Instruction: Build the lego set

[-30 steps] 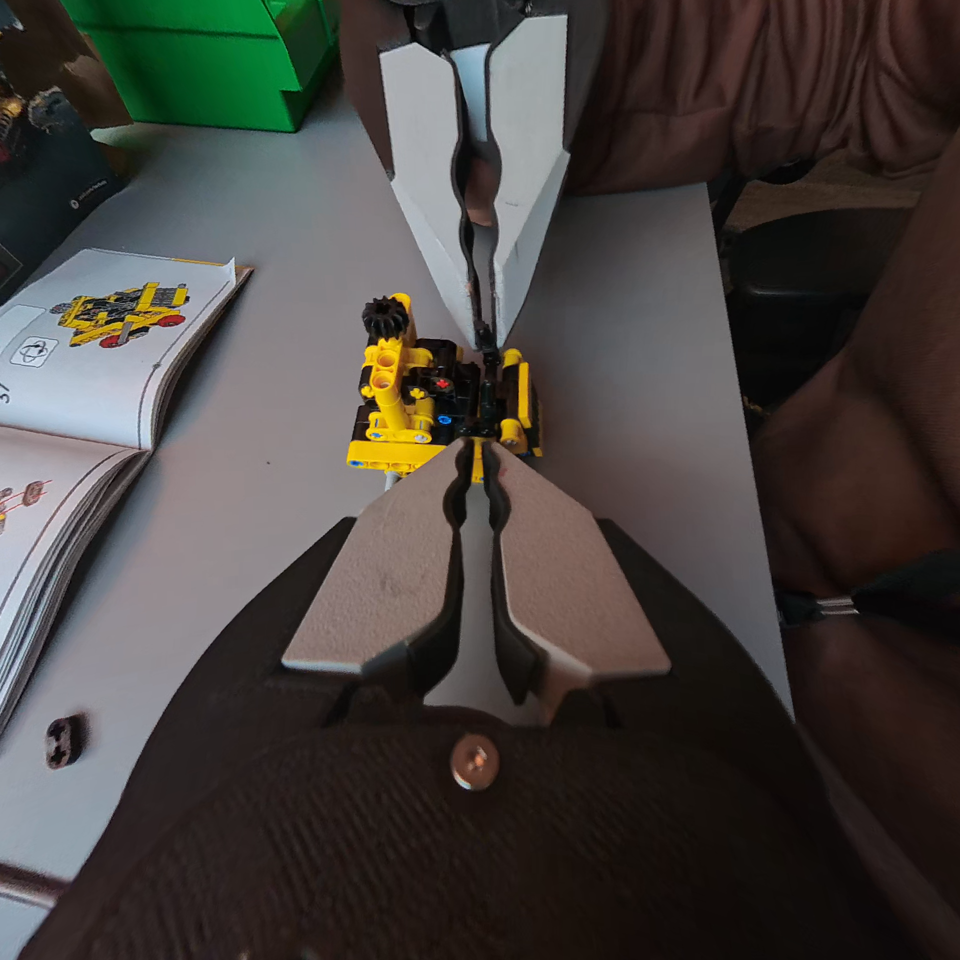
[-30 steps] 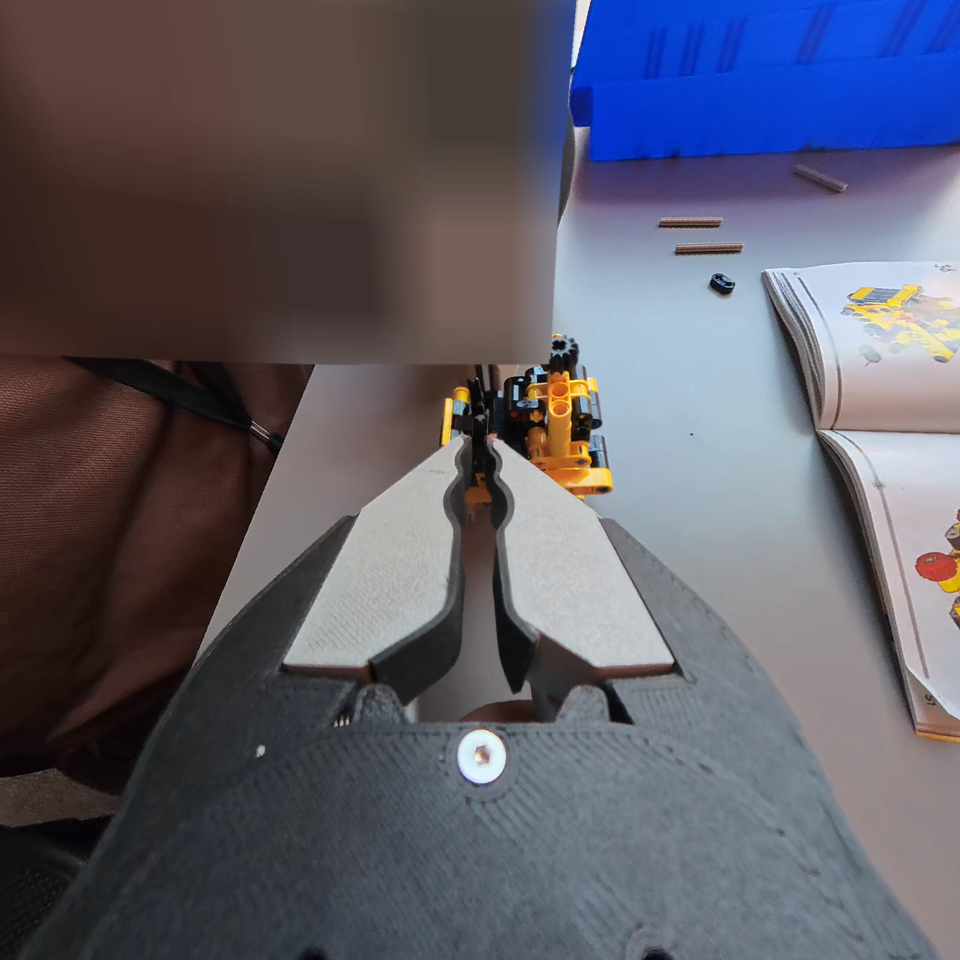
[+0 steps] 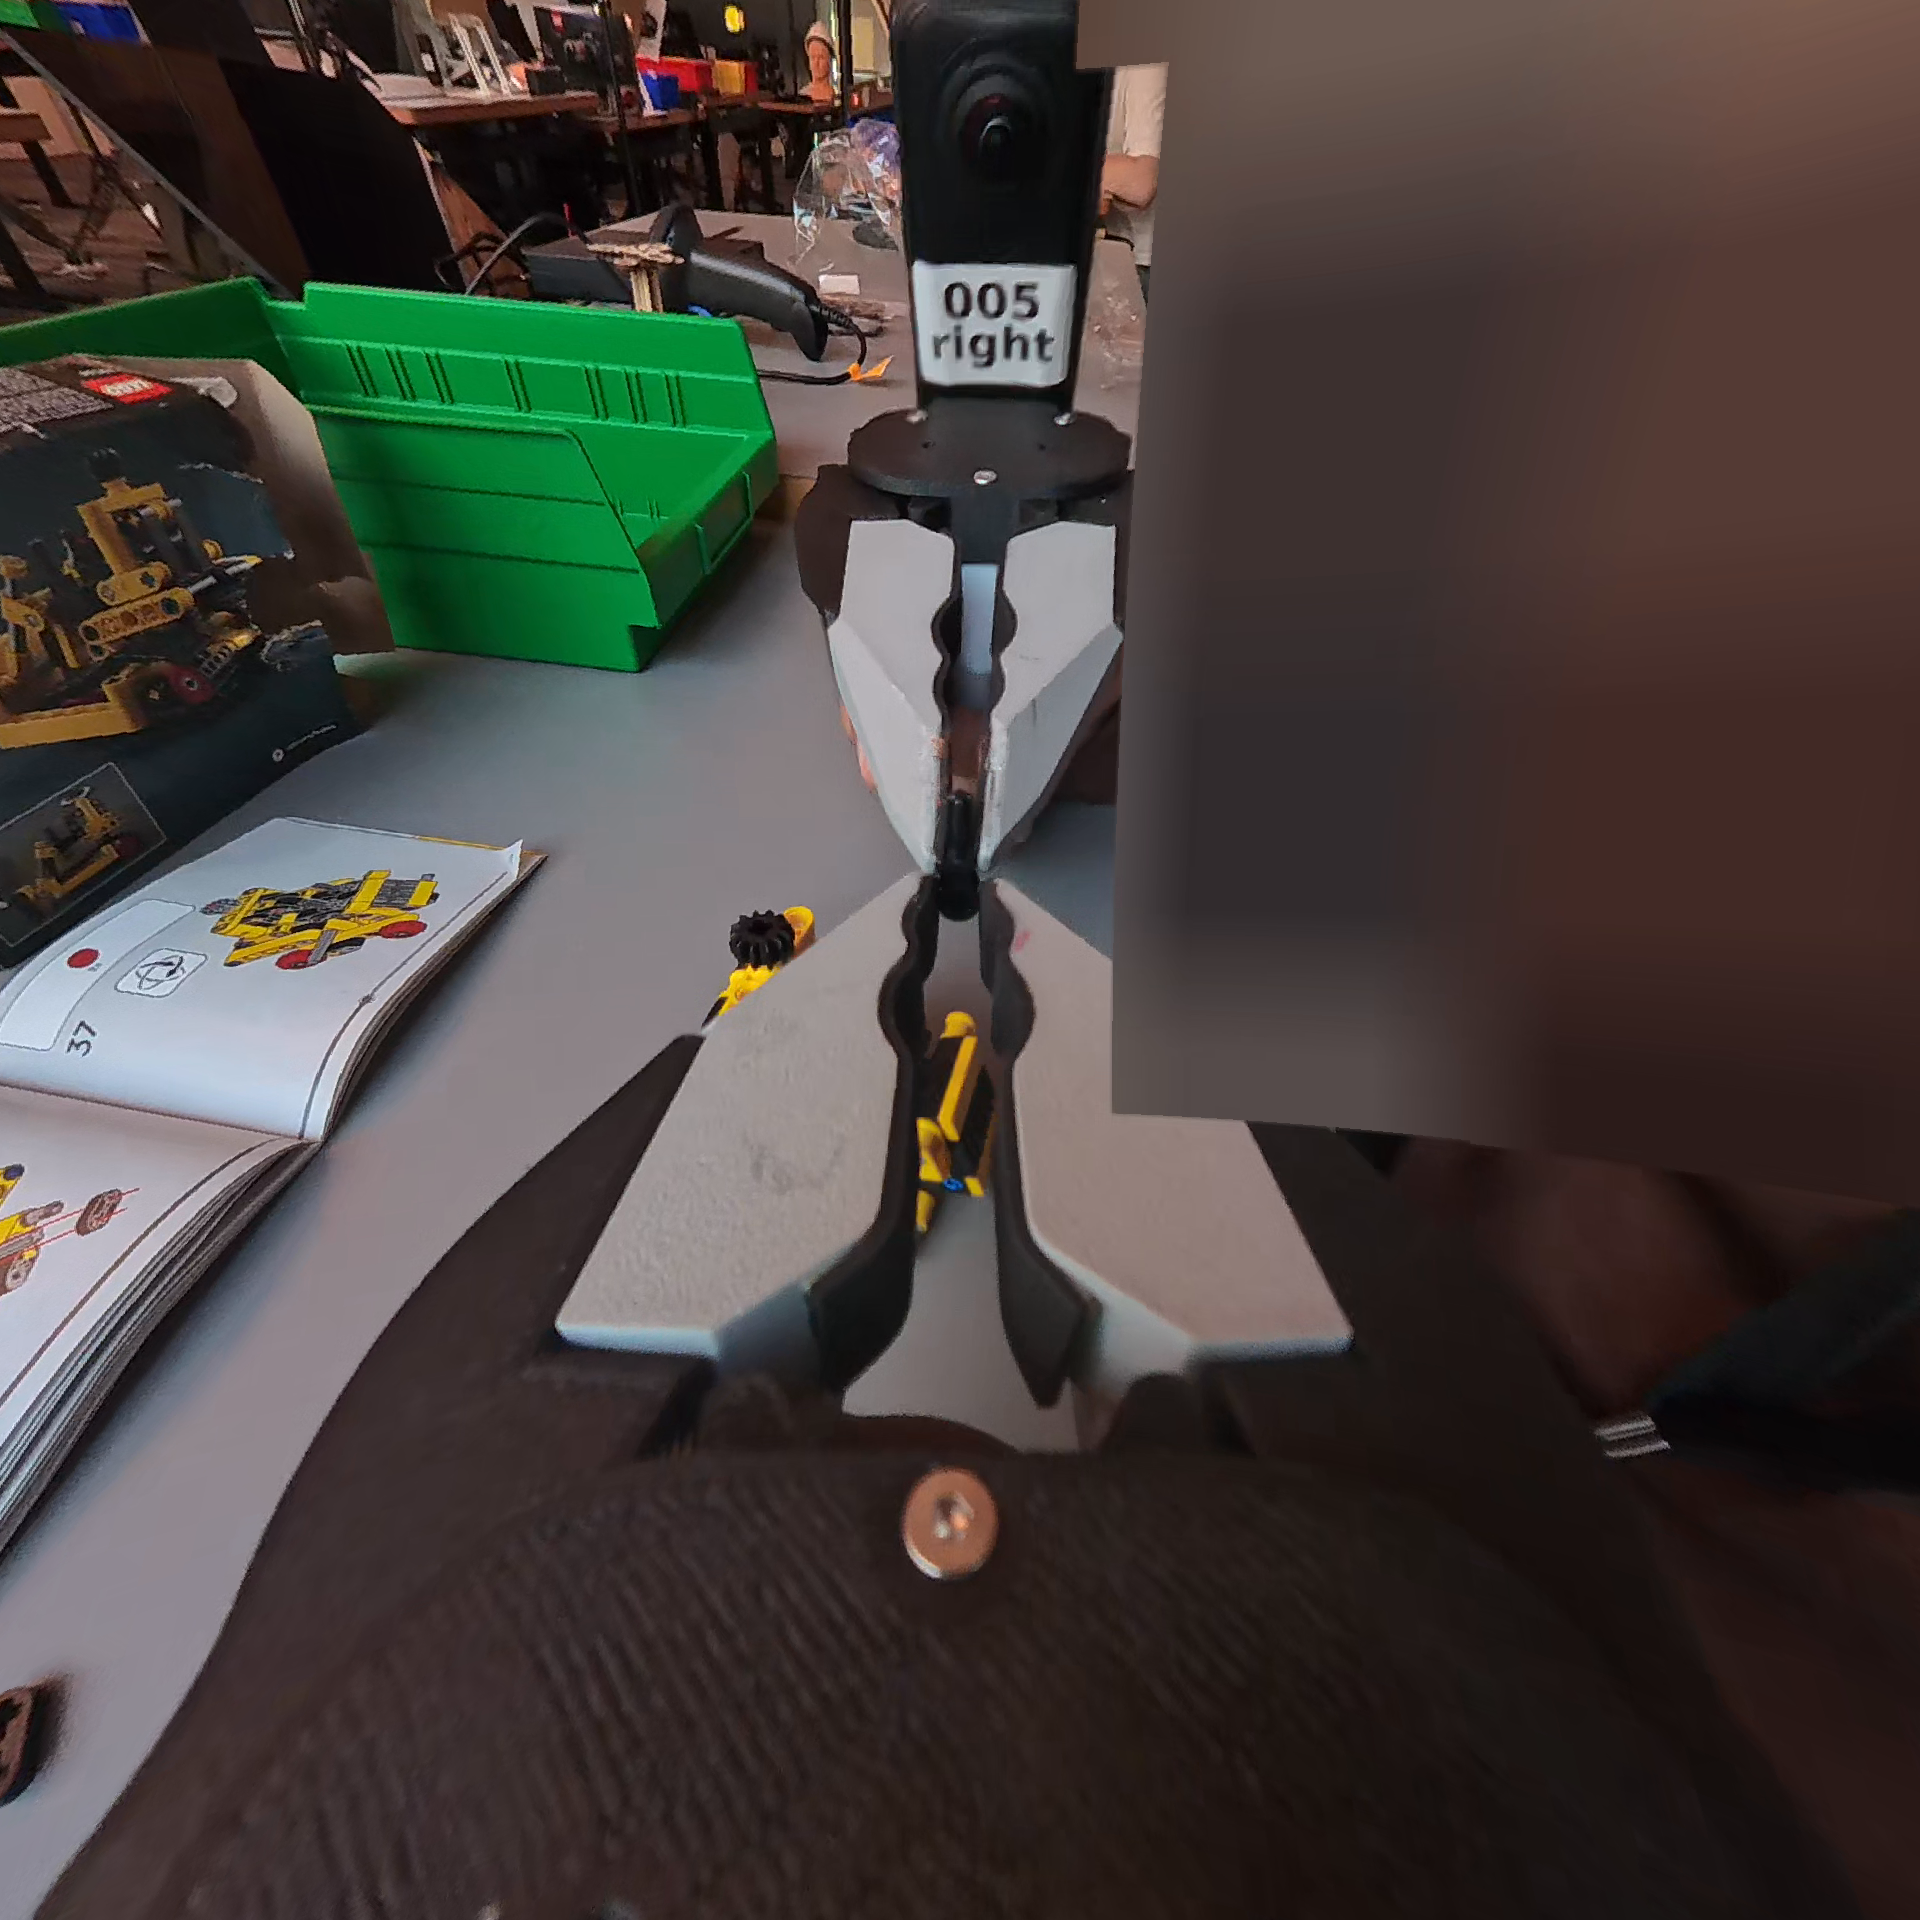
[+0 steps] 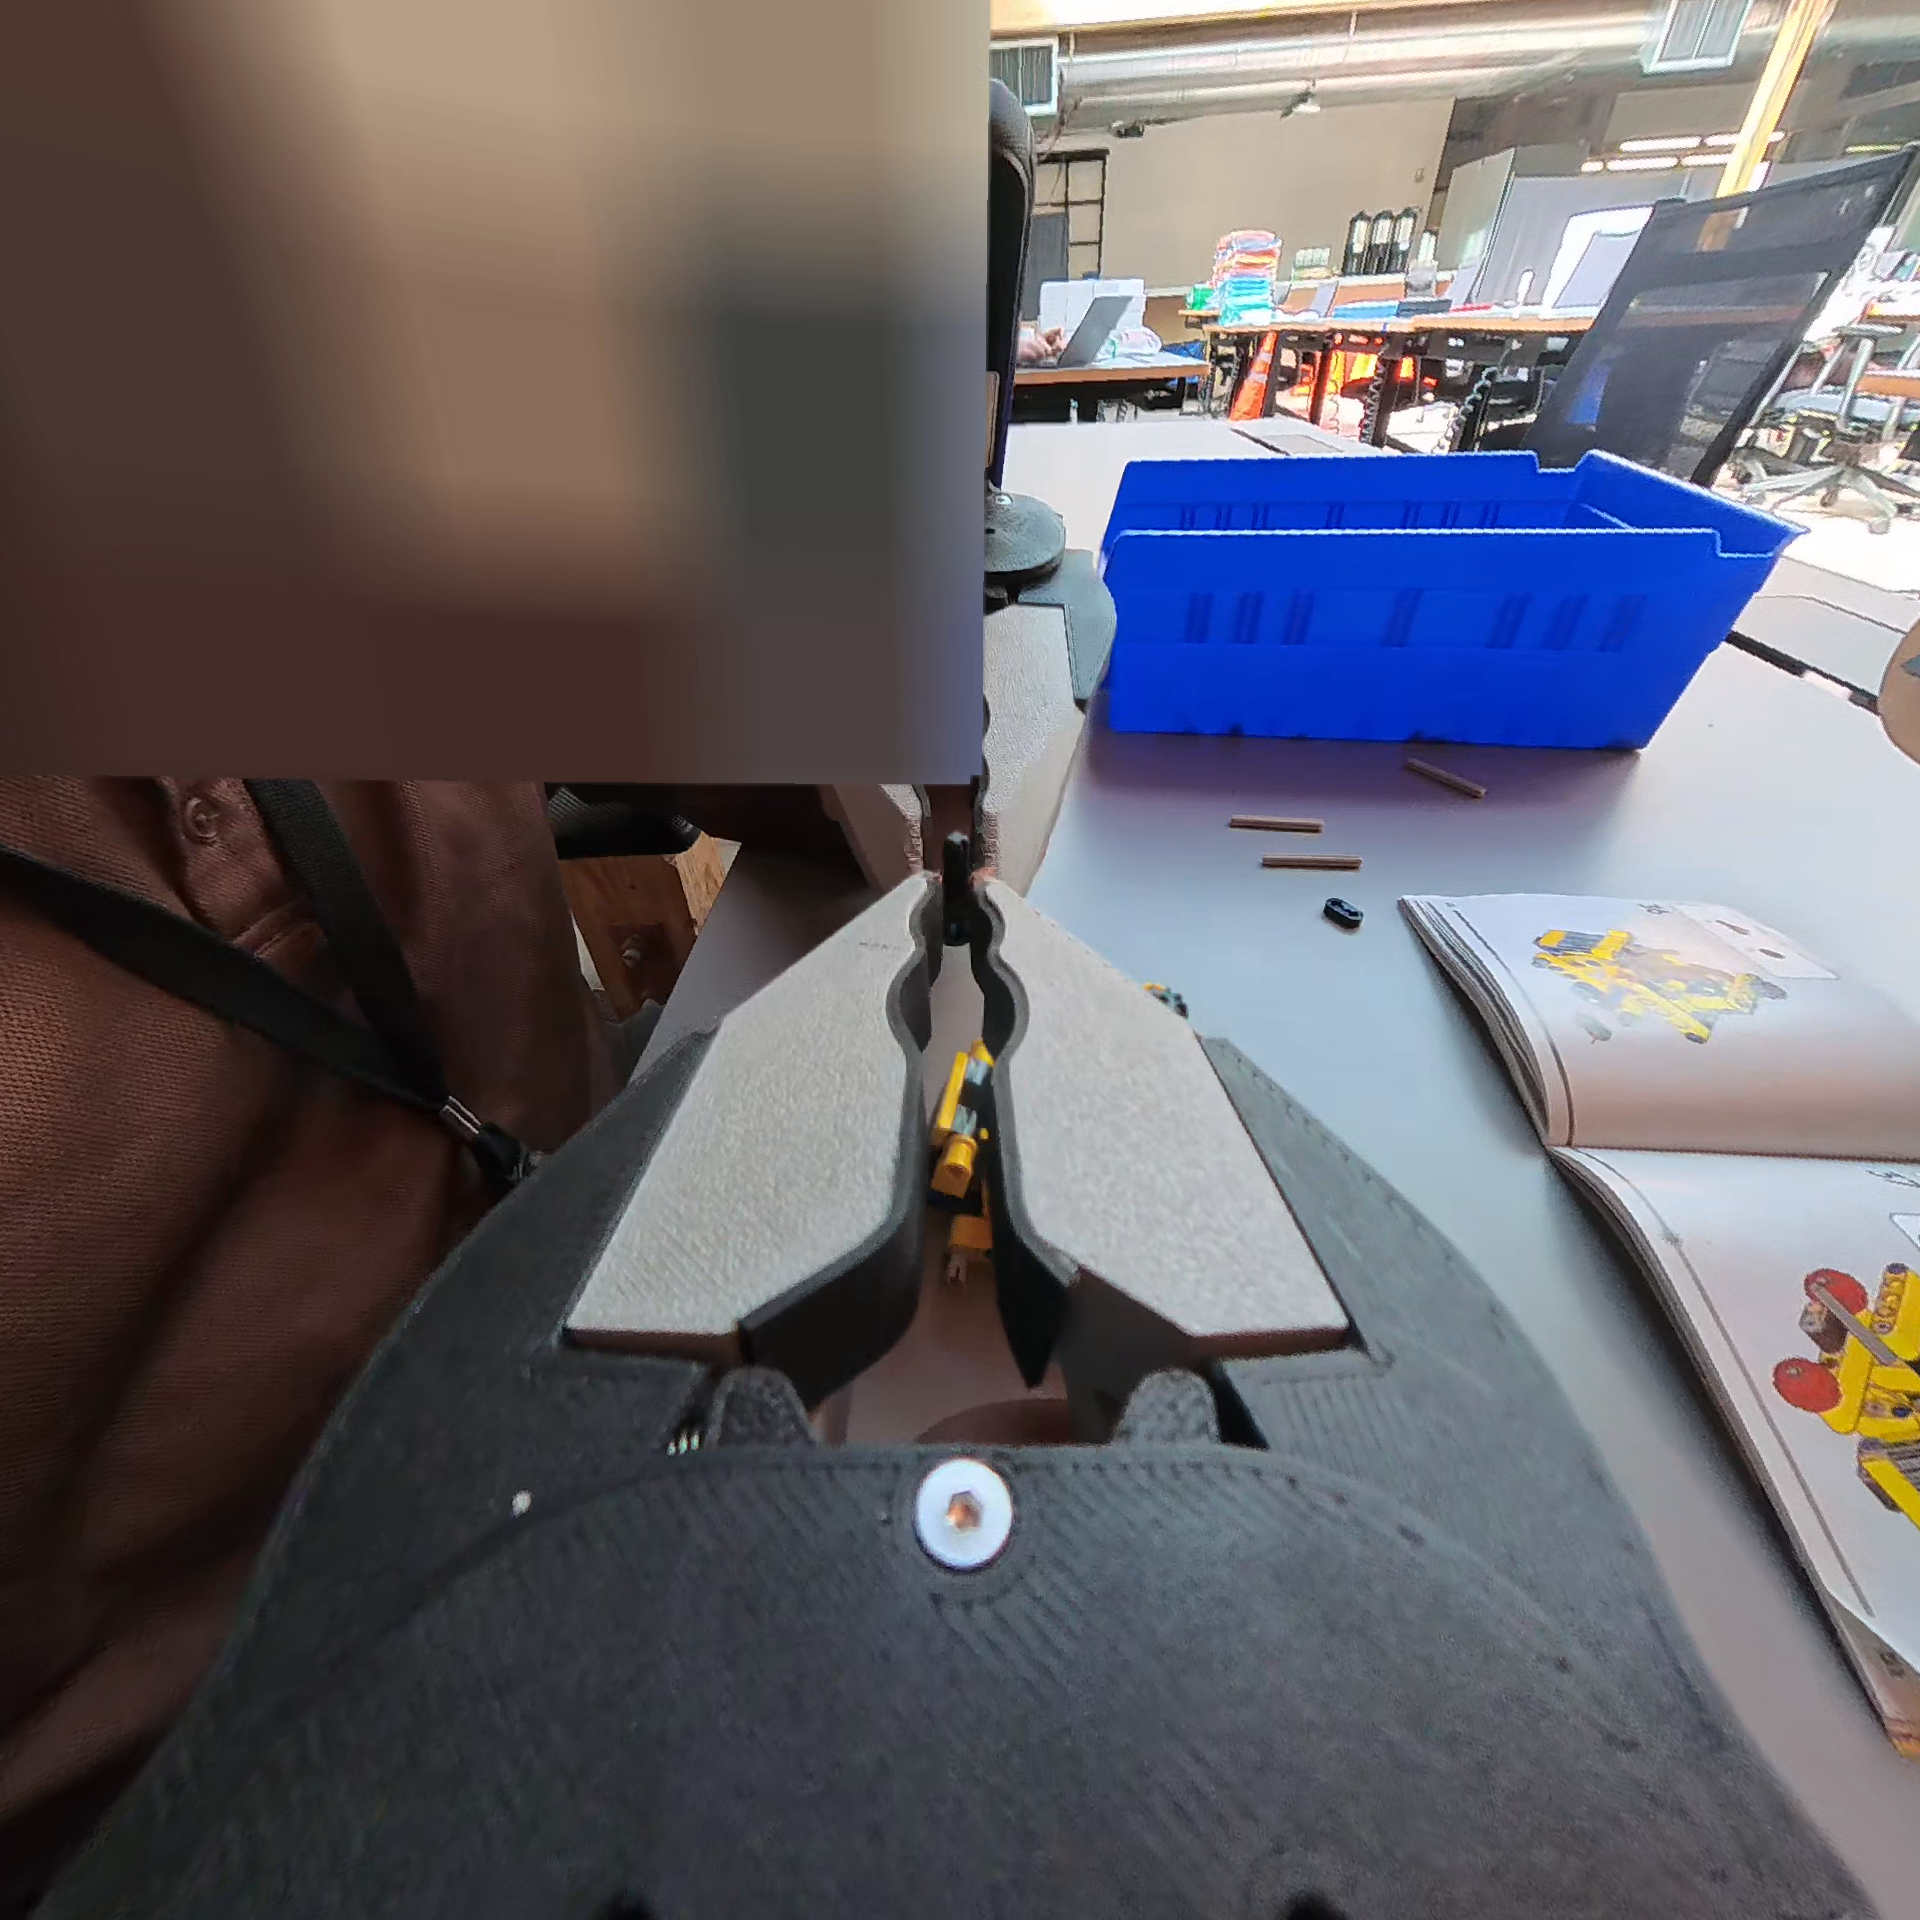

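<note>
Lego model [image 3: 951,1101], a yellow and black half-built vehicle, sits low on the grey table [image 3: 582,769], seen through the gap of your left gripper [image 3: 954,902] at frame centre, with its black gear [image 3: 762,935] peeking out at the left. At the far left, the set's box [image 3: 156,623], the open instruction booklet [image 3: 239,997] and the green bin [image 3: 540,468] leave you little spare room. At centre, both grippers meet tip to tip on one small black piece [image 3: 956,862]: your left fingers look closed on its lower end and your right gripper [image 3: 958,831] is pinched on its upper end.

In the right wrist view, the same piece [image 4: 956,883] stands between that gripper's tips [image 4: 954,902], above the model [image 4: 961,1132]. Twist either wrist and I judge the piece could pop free and drop. To the right lie loose brown axles [image 4: 1276,825] and the blue bin [image 4: 1434,613].
</note>
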Tool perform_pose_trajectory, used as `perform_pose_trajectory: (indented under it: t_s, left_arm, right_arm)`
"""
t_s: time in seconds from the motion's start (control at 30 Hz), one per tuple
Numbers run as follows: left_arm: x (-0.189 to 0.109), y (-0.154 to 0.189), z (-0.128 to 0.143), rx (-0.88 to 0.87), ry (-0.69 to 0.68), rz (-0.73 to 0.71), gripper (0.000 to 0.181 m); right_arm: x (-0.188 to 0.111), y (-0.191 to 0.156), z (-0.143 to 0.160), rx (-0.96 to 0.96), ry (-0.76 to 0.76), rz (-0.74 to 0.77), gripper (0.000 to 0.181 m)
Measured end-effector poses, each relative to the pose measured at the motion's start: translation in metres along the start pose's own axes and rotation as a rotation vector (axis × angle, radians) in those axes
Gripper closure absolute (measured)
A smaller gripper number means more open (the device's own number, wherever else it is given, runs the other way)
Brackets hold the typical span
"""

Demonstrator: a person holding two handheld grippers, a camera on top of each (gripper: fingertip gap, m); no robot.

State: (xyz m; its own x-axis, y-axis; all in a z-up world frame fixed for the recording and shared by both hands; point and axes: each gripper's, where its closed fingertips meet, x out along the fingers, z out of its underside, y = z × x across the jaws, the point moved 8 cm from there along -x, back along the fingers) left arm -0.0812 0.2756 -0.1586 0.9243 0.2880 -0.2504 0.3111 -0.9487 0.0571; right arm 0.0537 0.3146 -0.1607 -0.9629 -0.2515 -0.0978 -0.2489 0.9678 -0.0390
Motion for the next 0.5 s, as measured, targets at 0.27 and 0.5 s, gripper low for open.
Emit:
perform_pose_trajectory:
  t_s: [0.27,0.5]
  left_arm:
    - [0.005,-0.001,0.009,0.017,-0.084,-0.017,0.177]
    - [0.007,-0.001,0.014,0.028,-0.129,-0.014,0.177]
  right_arm:
    - [-0.006,0.001,-0.002,-0.039,-0.040,0.074,0.176]
    - [-0.002,-0.003,0.004,-0.037,-0.137,0.055,0.177]
